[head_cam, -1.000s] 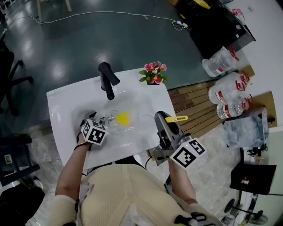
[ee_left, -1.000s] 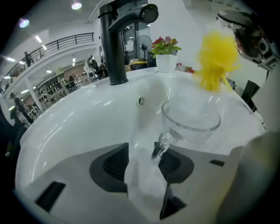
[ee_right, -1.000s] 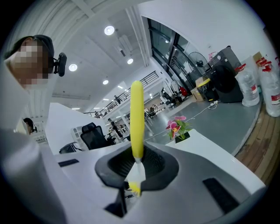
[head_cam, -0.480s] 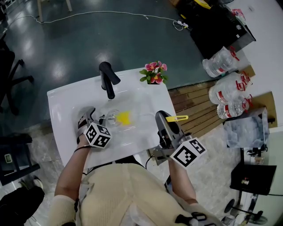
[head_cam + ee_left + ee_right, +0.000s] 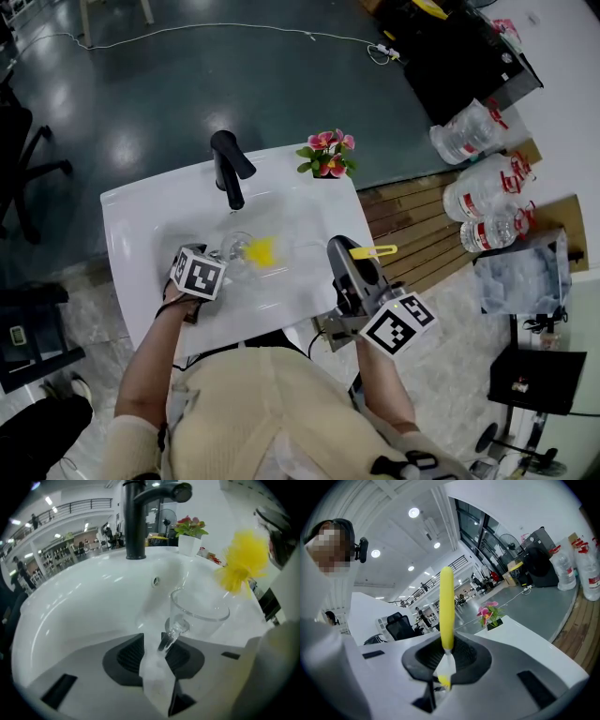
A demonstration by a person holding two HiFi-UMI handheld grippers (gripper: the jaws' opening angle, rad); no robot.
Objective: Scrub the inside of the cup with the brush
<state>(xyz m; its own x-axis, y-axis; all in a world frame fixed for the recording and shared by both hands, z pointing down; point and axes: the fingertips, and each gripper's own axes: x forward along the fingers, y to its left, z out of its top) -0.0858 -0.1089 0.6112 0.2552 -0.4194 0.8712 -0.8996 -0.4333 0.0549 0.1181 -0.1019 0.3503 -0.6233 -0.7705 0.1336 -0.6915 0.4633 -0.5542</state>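
Head view: white sink (image 5: 141, 225), grey floor (image 5: 187, 84). Left gripper (image 5: 152, 641) jaws have just been closing, part-open around cup (image 5: 199, 606) handle. Right gripper (image 5: 443, 656) clamps brush (image 5: 446, 606).

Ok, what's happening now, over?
Left gripper: jaws just closing round cup handle, not clamped. Right gripper shut on brush, bristles outside cup. Nothing in the way.

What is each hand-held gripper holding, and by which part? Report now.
Right hand-held gripper: clamps the brush by the stem under its yellow handle. Left hand-held gripper: its jaws have just been closing around the handle of the cup, not yet clamped.
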